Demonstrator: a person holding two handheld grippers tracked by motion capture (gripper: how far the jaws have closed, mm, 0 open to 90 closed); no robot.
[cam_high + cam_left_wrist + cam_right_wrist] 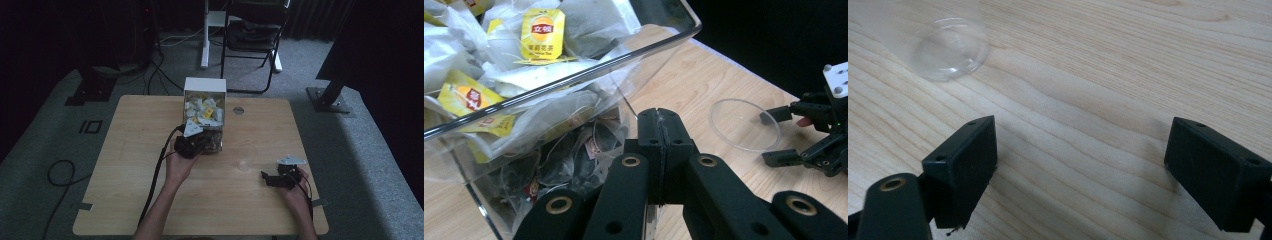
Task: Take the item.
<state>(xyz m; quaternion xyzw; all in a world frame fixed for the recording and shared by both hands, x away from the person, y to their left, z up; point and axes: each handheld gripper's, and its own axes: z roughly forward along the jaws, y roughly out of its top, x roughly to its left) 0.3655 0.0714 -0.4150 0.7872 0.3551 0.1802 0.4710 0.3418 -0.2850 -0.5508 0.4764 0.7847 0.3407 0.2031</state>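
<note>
The left gripper (659, 150), jaws closed at the tea-bag box (574, 75), must lift toward the cup (950, 47) ahead of the wide-open, empty right gripper (1083, 170).

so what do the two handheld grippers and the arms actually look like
Both are matte black tools. The left gripper has linked black arms with brass-ringed pivot holes, blocky jaws and a thick black cable trailing toward the person. The right gripper has the same rectangular black jaws with small screw holes, plus a grey three-cornered plate on top. Both forearms are bare, with no sleeves in sight.
</note>
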